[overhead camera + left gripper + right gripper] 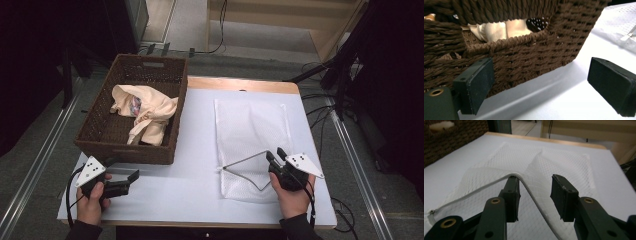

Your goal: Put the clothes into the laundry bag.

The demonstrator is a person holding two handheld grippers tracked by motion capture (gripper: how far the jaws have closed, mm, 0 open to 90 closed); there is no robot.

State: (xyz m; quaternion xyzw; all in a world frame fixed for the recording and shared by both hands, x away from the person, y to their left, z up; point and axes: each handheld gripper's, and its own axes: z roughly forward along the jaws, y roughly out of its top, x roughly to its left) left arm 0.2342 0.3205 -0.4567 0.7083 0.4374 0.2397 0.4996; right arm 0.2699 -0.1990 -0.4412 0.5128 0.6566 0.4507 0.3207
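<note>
A white mesh laundry bag point(252, 125) lies flat on the right half of the white table point(190, 185). Its near zipper edge point(245, 160) is lifted into a tent. In the right gripper view that corded edge point(486, 186) hangs over the tip of one jaw, while the other jaw stands apart from it on the far side. My right gripper point(275, 153) point(535, 182) is open, its pads not pressing the mesh point(564, 162). My left gripper point(122, 169) point(541, 75) rests open near the front corner of a brown woven basket point(100, 135) point(524, 57), holding nothing.
The basket holds crumpled cream cloth point(147, 107) point(499, 28) and a dark dotted piece point(536, 23) seen through its handle slot. Bare table lies between the two grippers. Beyond the table are floor rails, cables point(325, 115) and dark stands.
</note>
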